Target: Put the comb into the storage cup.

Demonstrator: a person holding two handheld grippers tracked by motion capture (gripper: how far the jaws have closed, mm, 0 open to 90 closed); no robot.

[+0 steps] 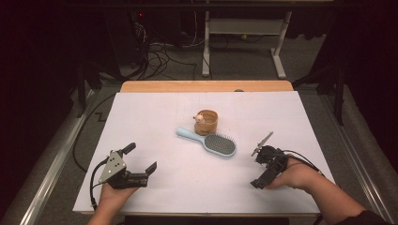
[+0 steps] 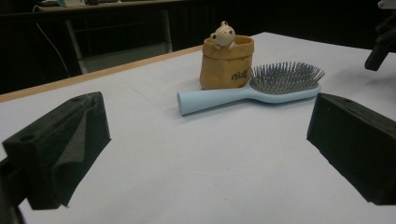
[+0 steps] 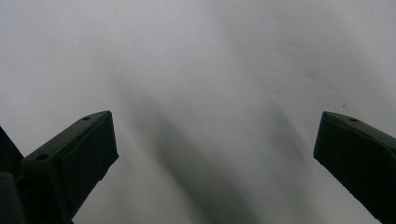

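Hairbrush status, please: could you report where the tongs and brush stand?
Left tongs open, right tongs open, both empty. Hairbrush flat mid-table, bristles up, beside the bear pot. Nothing between.

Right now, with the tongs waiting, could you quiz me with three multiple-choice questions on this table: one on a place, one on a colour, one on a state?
1. Where does the hairbrush lie?
A. in front of the tan pot
B. inside the pot
C. on the floor

2. What colour is the brush's handle?
A. red
B. light blue
C. black

3. How do the left tongs stand?
A. shut on the brush
B. shut on nothing
C. open

Answers: 1 A, it lies on the white table just on the person's side of the pot. 2 B, the handle is pale blue. 3 C, the jaws stand wide apart, the brush beyond them.
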